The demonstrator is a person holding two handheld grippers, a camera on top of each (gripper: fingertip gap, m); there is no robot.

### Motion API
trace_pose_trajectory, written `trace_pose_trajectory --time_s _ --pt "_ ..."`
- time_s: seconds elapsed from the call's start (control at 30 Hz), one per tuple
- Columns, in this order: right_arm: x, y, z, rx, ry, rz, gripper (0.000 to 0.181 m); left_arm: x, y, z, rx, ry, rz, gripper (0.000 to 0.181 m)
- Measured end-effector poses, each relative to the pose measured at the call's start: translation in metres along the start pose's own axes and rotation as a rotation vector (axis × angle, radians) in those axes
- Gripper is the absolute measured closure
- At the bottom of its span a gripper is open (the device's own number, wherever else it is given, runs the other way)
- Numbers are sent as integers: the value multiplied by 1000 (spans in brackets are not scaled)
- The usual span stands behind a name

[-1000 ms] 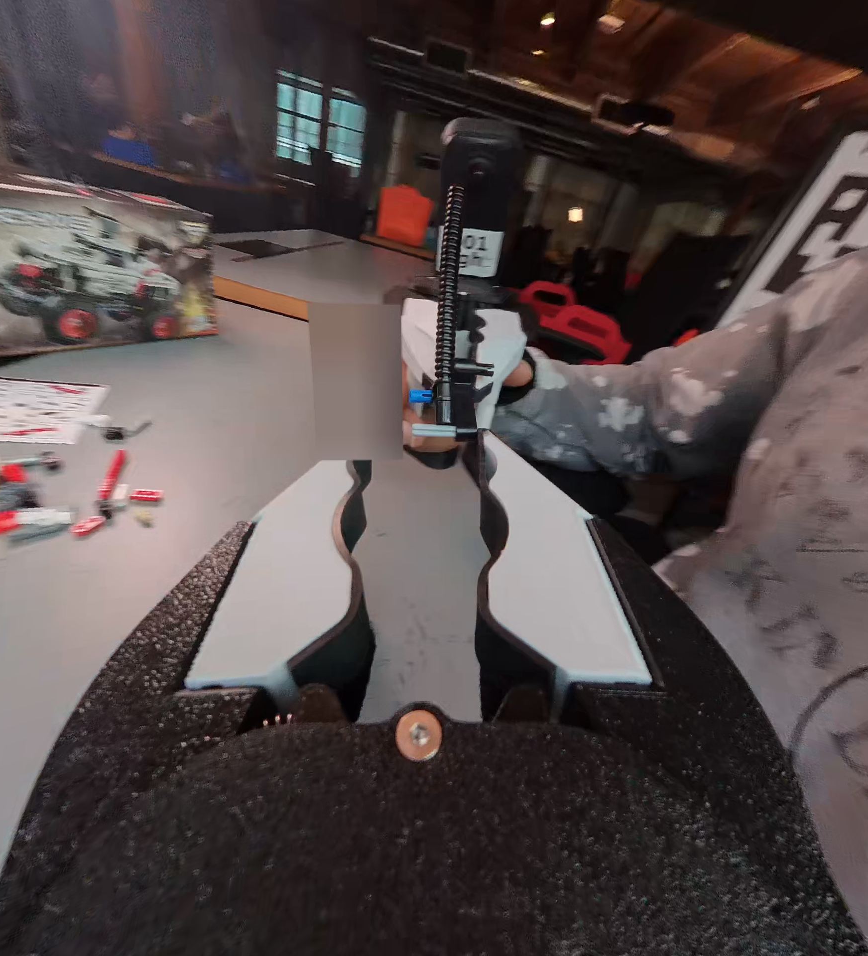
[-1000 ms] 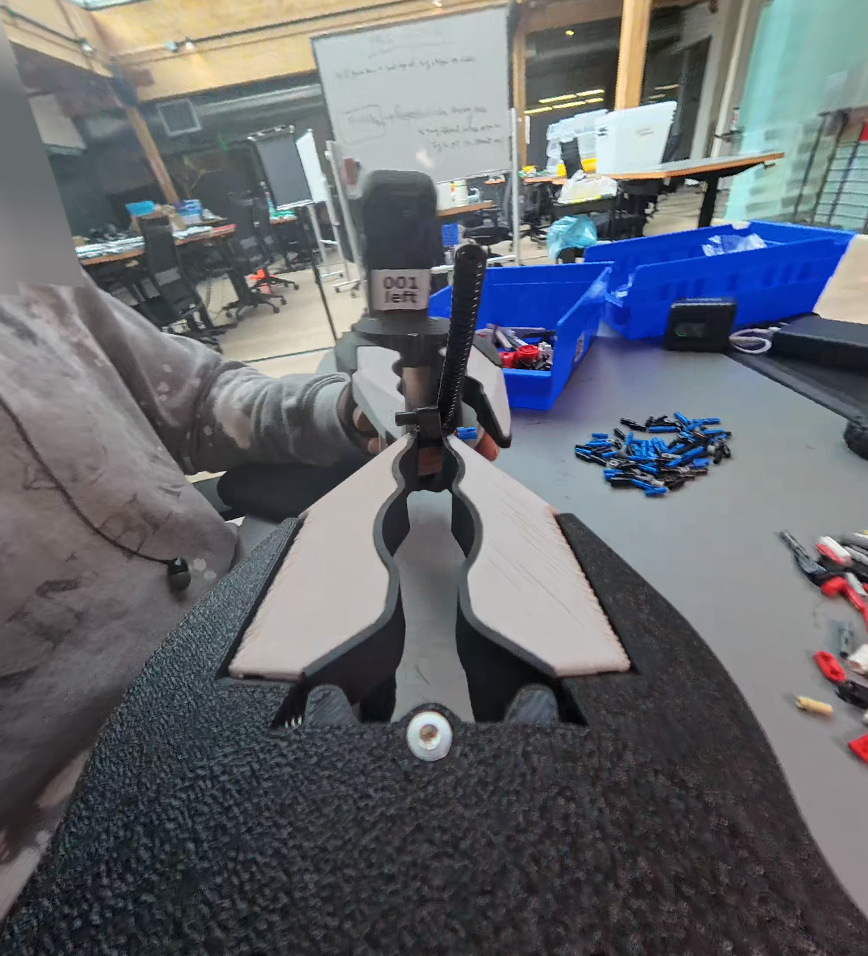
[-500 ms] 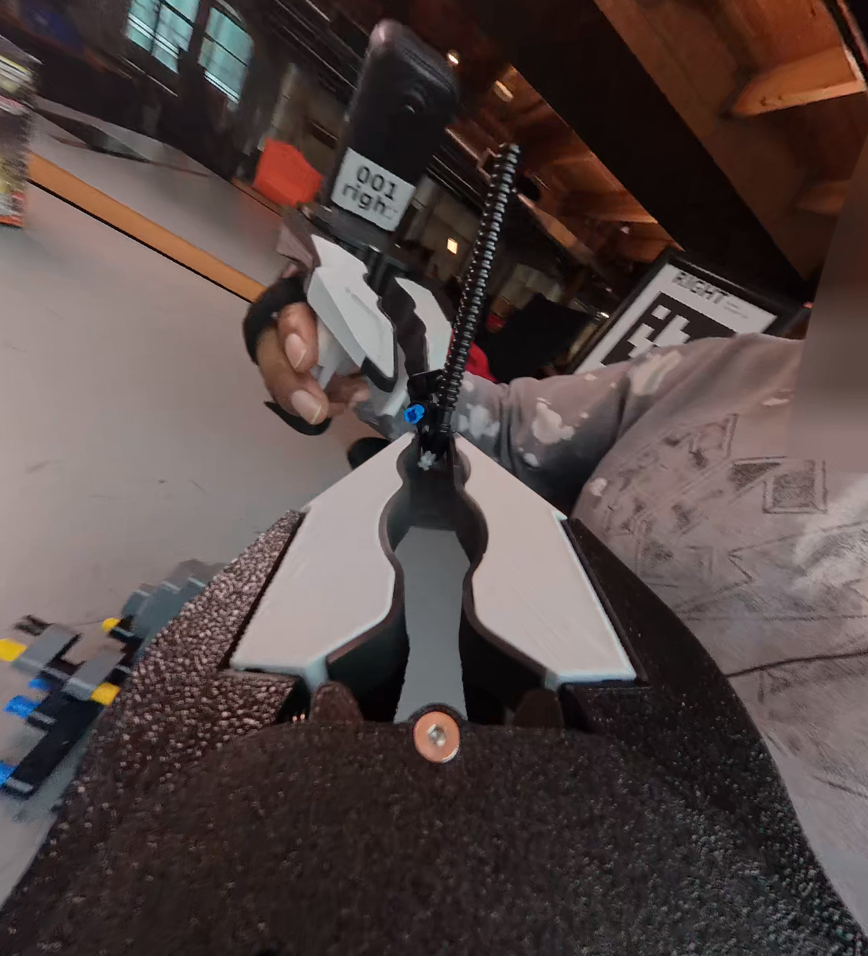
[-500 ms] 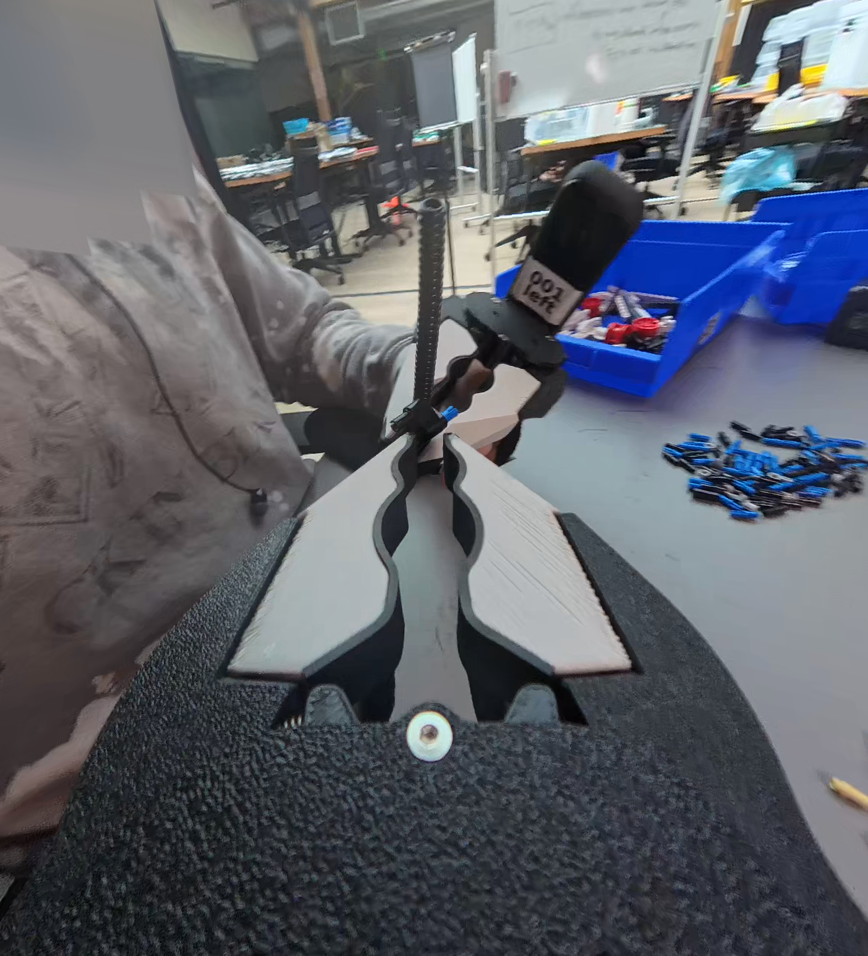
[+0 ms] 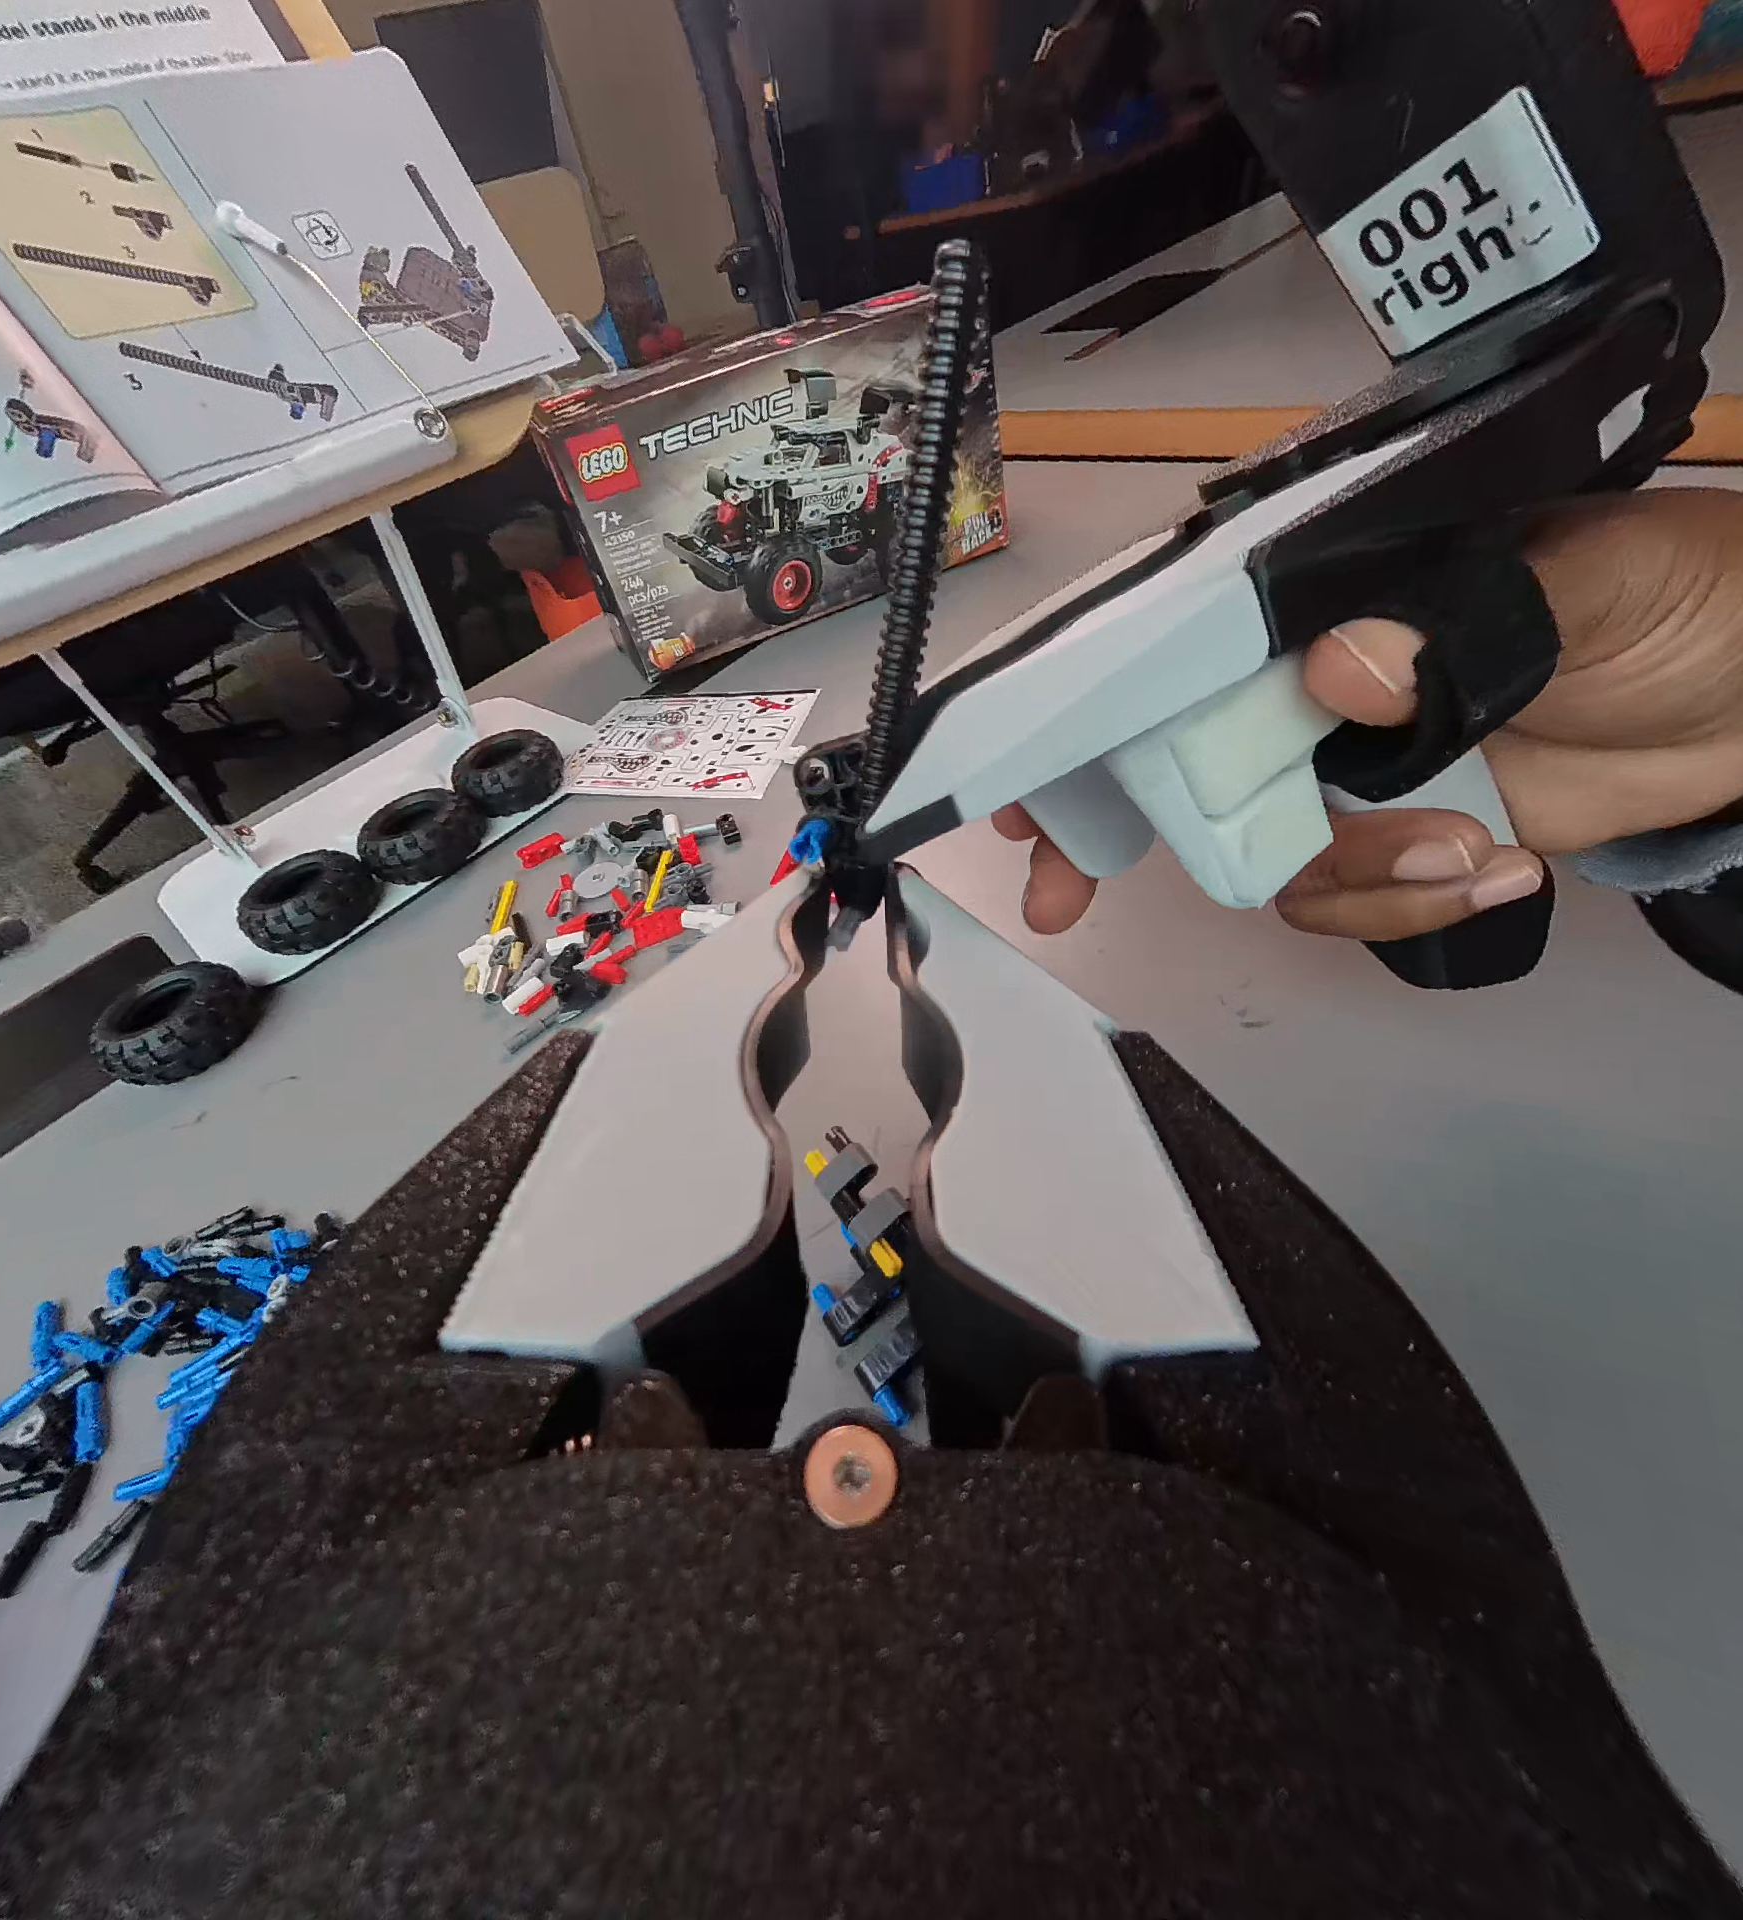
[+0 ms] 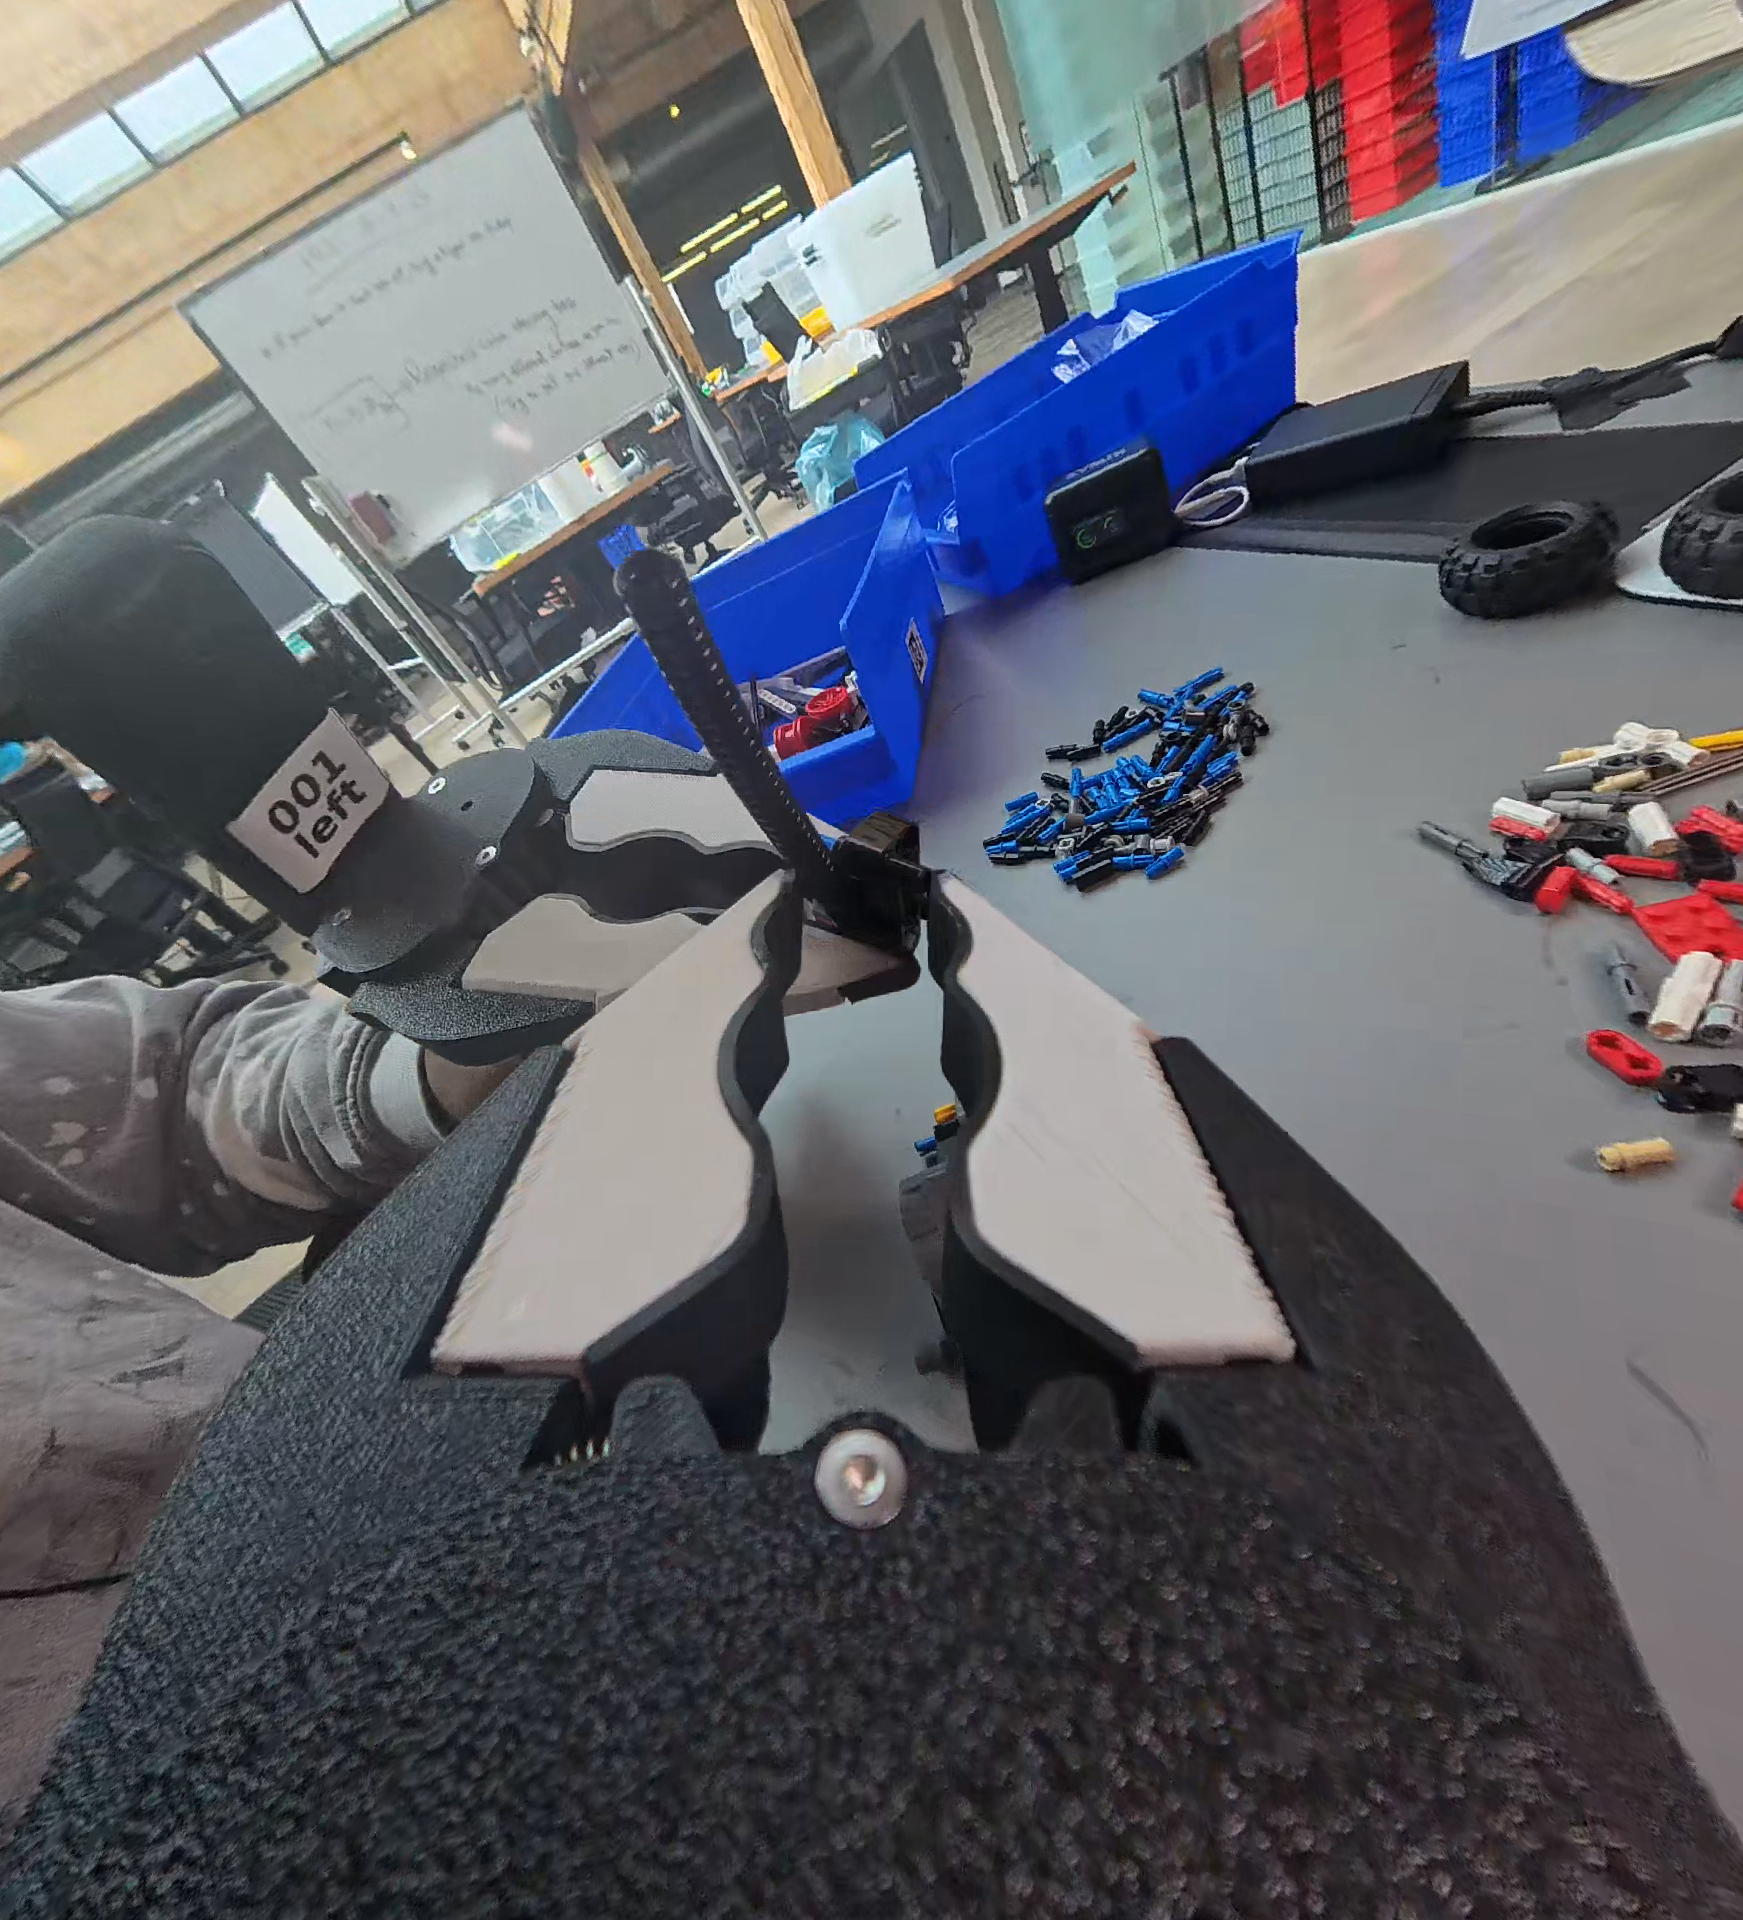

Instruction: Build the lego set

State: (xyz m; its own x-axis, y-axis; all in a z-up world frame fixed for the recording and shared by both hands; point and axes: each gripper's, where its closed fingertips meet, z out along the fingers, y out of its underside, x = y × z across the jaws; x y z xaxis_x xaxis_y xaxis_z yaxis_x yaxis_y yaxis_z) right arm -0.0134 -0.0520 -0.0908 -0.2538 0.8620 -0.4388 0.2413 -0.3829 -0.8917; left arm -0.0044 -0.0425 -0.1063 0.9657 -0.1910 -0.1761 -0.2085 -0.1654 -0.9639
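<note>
Step in hand: the two grippers meet at one small assembly, a black ribbed rod (image 5: 914, 520) rising from a black connector block (image 5: 839, 821) with a blue pin (image 5: 813, 831) at its side; the job looks like seating or aligning these parts, matching the open instruction booklet (image 5: 171, 281) on its stand.
Where the piece is: held in the air above the grey counter (image 5: 1418, 1195), at the tips of both tools, with the rod leaning up and away.
Left gripper (image 5: 854, 902): its fingers (image 5: 680, 1122) converge to a narrow gap at the tips and pinch the lower end of the connector block.
Right gripper (image 6: 862, 904): its fingers (image 6: 1064, 1132) also close in on the block from the other side; contact looks likely, but how firm the hold is cannot be told.
Doing it well: one tool should act as the fixed clamp while the other presses straight along the pin's axis; a sideways push would likely twist the rod out of its socket.
Risk: the long rod gives leverage, so a small wobble at the tips could pop the joint.
Below: a grey, yellow and blue sub-assembly (image 5: 862, 1236) lies on the counter under the left tool.
Nearby stock: blue and black pins (image 6: 1137, 774), mixed red and white parts (image 5: 586, 925), four tyres (image 5: 306, 899), the set's box (image 5: 773, 488).
</note>
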Motion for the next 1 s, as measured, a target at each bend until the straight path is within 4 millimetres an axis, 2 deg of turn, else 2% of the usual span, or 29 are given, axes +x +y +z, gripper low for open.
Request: trace_pose_trajectory --time_s 0.1,0.2,0.23,0.3,0.37,0.47,0.67,0.83,1.0 --pt "2 2 0 -53 -34 -83 159 9 6 2 -37 59 28 167" --pt "11 10 -9 -196 -104 -128 160 21 19 4 -86 234 -121 145" --pt "16 17 -15 -267 -122 -148 160 20 22 3 -106 289 -201 138" --pt "32 31 -26 -391 -132 -175 160 15 24 -1 -119 379 -331 137" --pt "39 50 -33 -504 -175 -157 160 16 31 -7 -172 475 -369 136" --pt "43 70 -31 -578 -218 -137 160 21 44 -14 -233 559 -292 136" --pt "45 83 -27 -609 -272 -117 160 35 67 -5 -315 580 -70 126" --pt "43 89 -28 -607 -295 -112 160 39 85 2 -370 595 20 149" --pt "37 90 -26 -587 -334 -95 160 39 86 1 -342 614 11 150"
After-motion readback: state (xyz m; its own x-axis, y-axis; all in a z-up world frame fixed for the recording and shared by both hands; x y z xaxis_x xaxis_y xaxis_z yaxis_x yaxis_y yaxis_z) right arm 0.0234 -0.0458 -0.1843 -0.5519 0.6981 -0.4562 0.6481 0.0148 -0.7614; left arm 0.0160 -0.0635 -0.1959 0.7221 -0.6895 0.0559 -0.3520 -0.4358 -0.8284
